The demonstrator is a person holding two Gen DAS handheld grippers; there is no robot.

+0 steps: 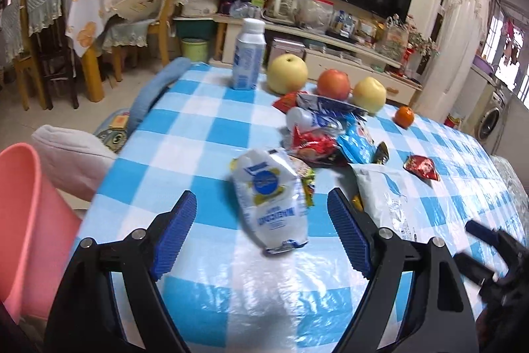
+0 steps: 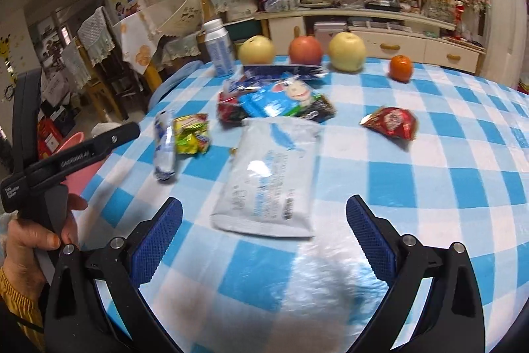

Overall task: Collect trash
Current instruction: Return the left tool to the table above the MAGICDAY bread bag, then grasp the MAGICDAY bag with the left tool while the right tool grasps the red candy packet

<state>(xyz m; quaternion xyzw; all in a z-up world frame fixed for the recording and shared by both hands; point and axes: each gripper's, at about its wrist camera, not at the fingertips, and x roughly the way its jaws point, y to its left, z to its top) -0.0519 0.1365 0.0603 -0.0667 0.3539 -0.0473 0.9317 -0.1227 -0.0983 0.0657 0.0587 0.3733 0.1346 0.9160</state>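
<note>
Facing wrappers (image 1: 271, 207), hand-held grippers (image 1: 261, 234) agape.

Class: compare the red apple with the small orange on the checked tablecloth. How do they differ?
The red apple is larger and reddish; the small orange is smaller and bright orange. The apple sits between two yellow pears; the orange stands apart. Both are whole, unwrapped fruit.

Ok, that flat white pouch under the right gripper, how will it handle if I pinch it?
The white pouch looks flat and creased, so probably light and floppy; expect it to droop. Its glossy film may slip between the right gripper pads, which stand open.
</note>
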